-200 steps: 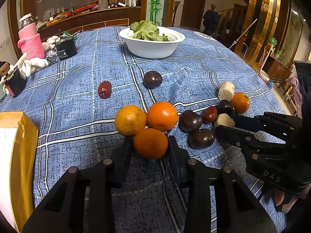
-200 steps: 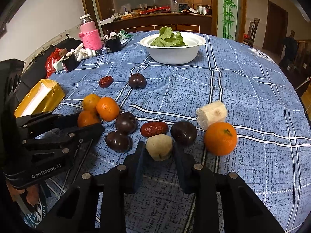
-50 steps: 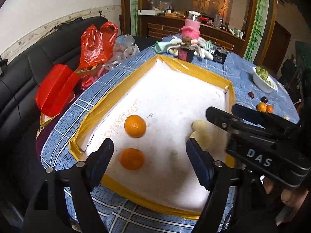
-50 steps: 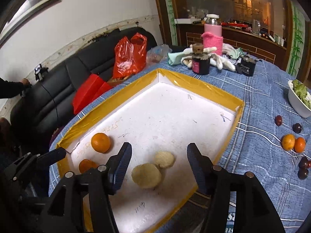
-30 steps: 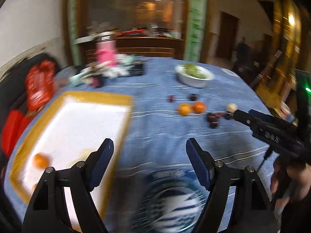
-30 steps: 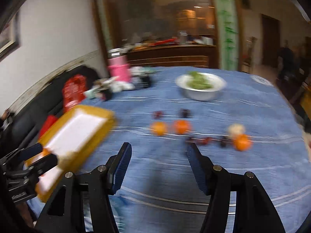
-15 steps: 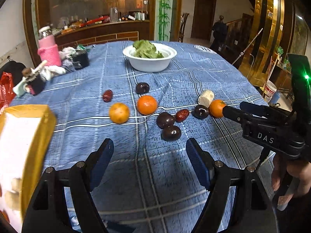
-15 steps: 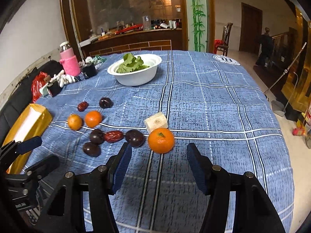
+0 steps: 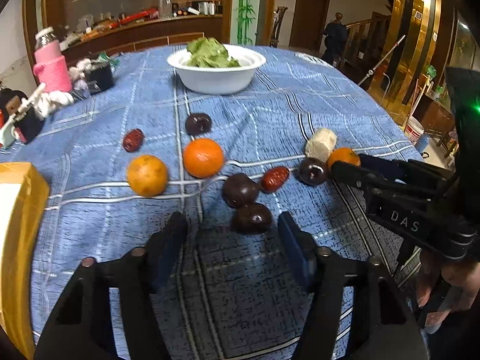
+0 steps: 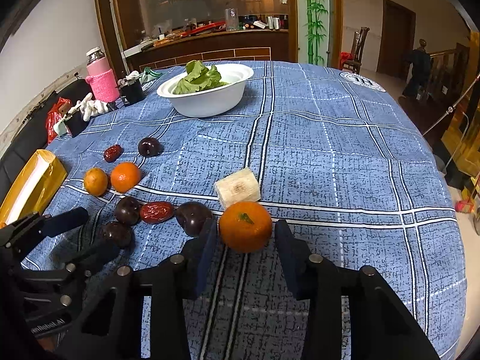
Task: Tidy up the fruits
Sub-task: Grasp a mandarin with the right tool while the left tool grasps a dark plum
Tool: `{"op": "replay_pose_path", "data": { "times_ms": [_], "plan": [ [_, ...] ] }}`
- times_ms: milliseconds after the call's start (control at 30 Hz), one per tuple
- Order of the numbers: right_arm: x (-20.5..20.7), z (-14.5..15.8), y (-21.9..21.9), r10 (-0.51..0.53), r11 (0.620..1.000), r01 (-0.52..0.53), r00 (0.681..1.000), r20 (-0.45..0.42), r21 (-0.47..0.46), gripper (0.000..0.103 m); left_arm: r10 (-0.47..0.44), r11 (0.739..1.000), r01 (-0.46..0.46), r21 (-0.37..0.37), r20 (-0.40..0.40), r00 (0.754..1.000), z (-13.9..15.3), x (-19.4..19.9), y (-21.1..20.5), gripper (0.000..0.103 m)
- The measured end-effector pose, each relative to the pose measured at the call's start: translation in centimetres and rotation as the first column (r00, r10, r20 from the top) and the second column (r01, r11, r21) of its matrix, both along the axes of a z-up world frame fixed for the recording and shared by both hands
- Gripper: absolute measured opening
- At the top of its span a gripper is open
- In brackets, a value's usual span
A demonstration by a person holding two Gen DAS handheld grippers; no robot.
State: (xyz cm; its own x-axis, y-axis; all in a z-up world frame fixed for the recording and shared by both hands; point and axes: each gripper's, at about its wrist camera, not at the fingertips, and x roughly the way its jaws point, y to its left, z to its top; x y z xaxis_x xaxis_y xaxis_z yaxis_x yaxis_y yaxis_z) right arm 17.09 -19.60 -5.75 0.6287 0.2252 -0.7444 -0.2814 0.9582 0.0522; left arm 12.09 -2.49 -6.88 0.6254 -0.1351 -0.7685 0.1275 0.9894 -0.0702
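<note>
Fruits lie on the blue checked tablecloth. My left gripper (image 9: 232, 229) is open, its fingers on either side of a dark plum (image 9: 251, 218) nearest me; another plum (image 9: 240, 189) and a red date (image 9: 274, 179) lie just beyond. Two oranges (image 9: 203, 157) (image 9: 147, 175) sit further left. My right gripper (image 10: 244, 232) is open around an orange (image 10: 245, 226), not touching it. A pale cut piece (image 10: 237, 187) lies just behind that orange, a dark plum (image 10: 193, 217) to its left.
A white bowl of lettuce (image 10: 210, 90) stands at the back. A yellow-rimmed tray (image 9: 18, 210) is at the left edge. A pink bottle (image 10: 102, 79), a black cup (image 10: 130, 91) and toys crowd the far left. The table edge falls off at right.
Both grippers have swung from the tray, where they left an orange and a pale piece, back to the fruits and moved in close. They are lower now, straddling a plum and an orange.
</note>
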Motion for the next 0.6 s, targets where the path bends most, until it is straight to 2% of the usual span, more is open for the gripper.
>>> {"op": "replay_pose_path", "data": {
  "times_ms": [167, 267, 433, 500, 600],
  "plan": [
    [0.5, -0.33, 0.03, 0.002, 1.0, -0.002, 1.0, -0.025, 0.005, 0.042, 0.002, 1.0, -0.002, 0.003, -0.016, 1.0, -0.48, 0.56, -0.33, 0.058],
    [0.64, -0.49, -0.02, 0.002, 1.0, -0.002, 0.999, -0.035, 0.01, 0.041, 0.012, 0.999, -0.012, 0.034, -0.017, 1.0, -0.52, 0.68, -0.62, 0.048],
    [0.56, -0.54, 0.13, 0.004, 1.0, -0.004, 0.999, -0.037, 0.008, 0.039, 0.011, 0.999, -0.011, 0.036, -0.013, 1.0, -0.43, 0.62, -0.64, 0.035],
    [0.53, -0.53, 0.1, 0.004, 1.0, -0.003, 0.999, -0.037, 0.011, 0.038, 0.009, 0.999, -0.009, 0.035, -0.009, 1.0, -0.28, 0.53, -0.59, 0.025],
    [0.38, -0.49, 0.11, 0.001, 1.0, -0.001, 0.999, -0.037, 0.009, 0.038, 0.005, 1.0, -0.005, 0.018, -0.014, 1.0, 0.06, 0.44, -0.19, 0.023]
  ]
}}
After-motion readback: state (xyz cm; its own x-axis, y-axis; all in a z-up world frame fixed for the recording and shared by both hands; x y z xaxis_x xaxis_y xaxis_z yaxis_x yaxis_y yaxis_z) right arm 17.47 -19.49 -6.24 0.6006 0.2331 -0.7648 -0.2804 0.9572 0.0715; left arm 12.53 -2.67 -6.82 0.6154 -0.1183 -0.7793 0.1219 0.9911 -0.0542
